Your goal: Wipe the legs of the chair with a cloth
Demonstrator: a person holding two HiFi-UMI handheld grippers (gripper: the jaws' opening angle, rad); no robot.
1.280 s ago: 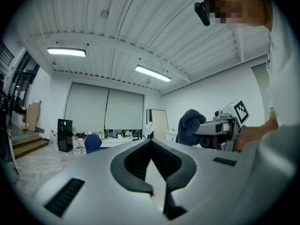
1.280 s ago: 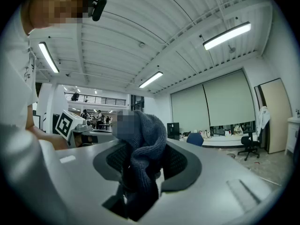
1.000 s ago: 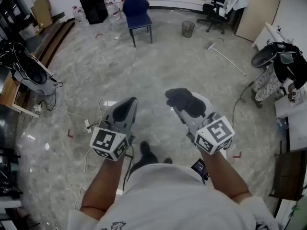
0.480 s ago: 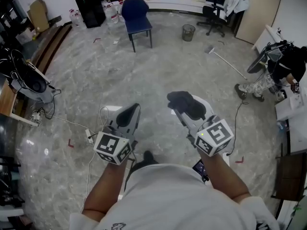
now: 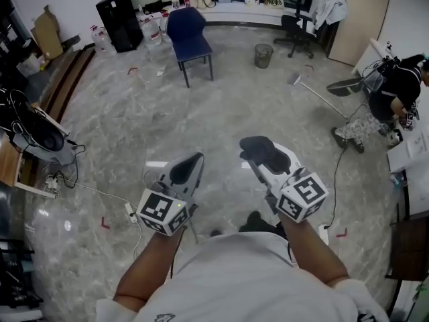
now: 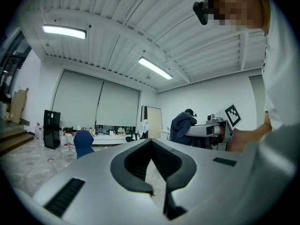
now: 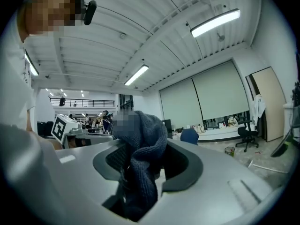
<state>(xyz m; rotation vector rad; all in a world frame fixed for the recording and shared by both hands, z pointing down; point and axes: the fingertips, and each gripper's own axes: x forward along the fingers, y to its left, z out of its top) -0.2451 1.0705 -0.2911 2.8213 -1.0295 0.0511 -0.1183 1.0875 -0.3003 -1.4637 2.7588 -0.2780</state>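
a person stands on a marble floor (image 5: 221,106) in a large workroom, a tool in each hand, both held out ahead, side by side and apart.

the right tool (image 5: 258,146) is clamped on a dark knitted cloth (image 5: 268,154). in the right gripper view the cloth is bunched between the jaws, humped above them and trailing down toward the camera.

the left tool (image 5: 188,168) holds nothing. in the left gripper view its jaws stand together at the tips, with only the room showing beyond them.

the chair (image 5: 190,32), blue with thin dark legs, stands at the far side of the floor, well apart from both tools and from the cloth. a black cabinet (image 5: 120,10) is to its left. a long white bench (image 5: 234,2) with clutter on it runs along the wall behind. a bin (image 5: 263,40) stands on the floor to the chair's right, and an office chair (image 5: 299,20) is beyond that.

a second person (image 5: 395,89) in dark clothes bends over at the right edge of the head view. a white cable runs to a power strip (image 5: 129,211) on the floor just left of the left tool.
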